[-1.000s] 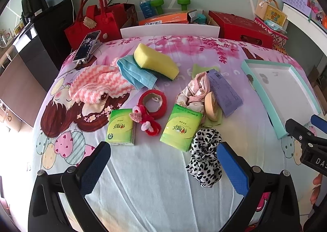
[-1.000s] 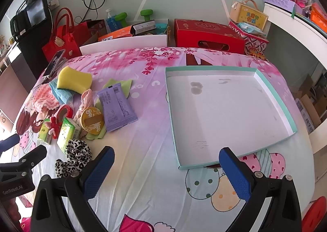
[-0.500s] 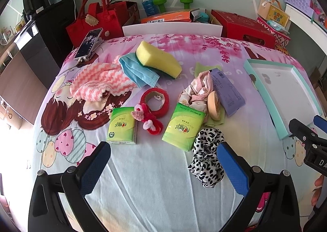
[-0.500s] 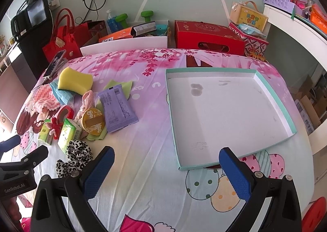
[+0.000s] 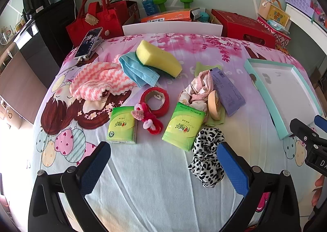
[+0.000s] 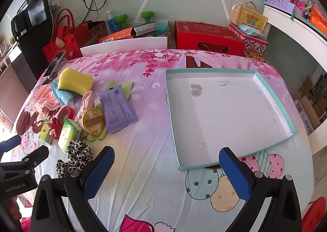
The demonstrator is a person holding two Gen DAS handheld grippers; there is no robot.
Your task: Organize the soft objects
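Just ahead of the left gripper (image 5: 163, 160), close to its right finger, lies the scrunchie (image 5: 206, 156), black and white, soft and crumpled on the sheet (image 5: 159, 181). The jaws of this gripper stand wide apart and hold nothing. Beyond the scrunchie are two tissue packs (image 5: 184, 125), a red bow (image 5: 149, 119), a tape ring (image 5: 155, 97), and farther away a pink towel (image 5: 98, 84), a mask (image 5: 137, 70) and a sponge (image 5: 159, 58). To the right of the left gripper, and directly ahead of the right gripper (image 6: 166, 168), is the tray (image 6: 271, 99), which has nothing inside. The right gripper also stands open and empty, above the sheet just before the near edge of the tray.

I judge that the task is at its beginning: no soft thing is in the tray yet, and the left gripper is choosing a first object. The scrunchie seems the nearest choice. The next move calls for shifting the gripper a little to its right and forward, lowering it so one finger comes on each side of the fabric, then closing. The cloth is loose, so a deep grip is better than a pinch at the edge.
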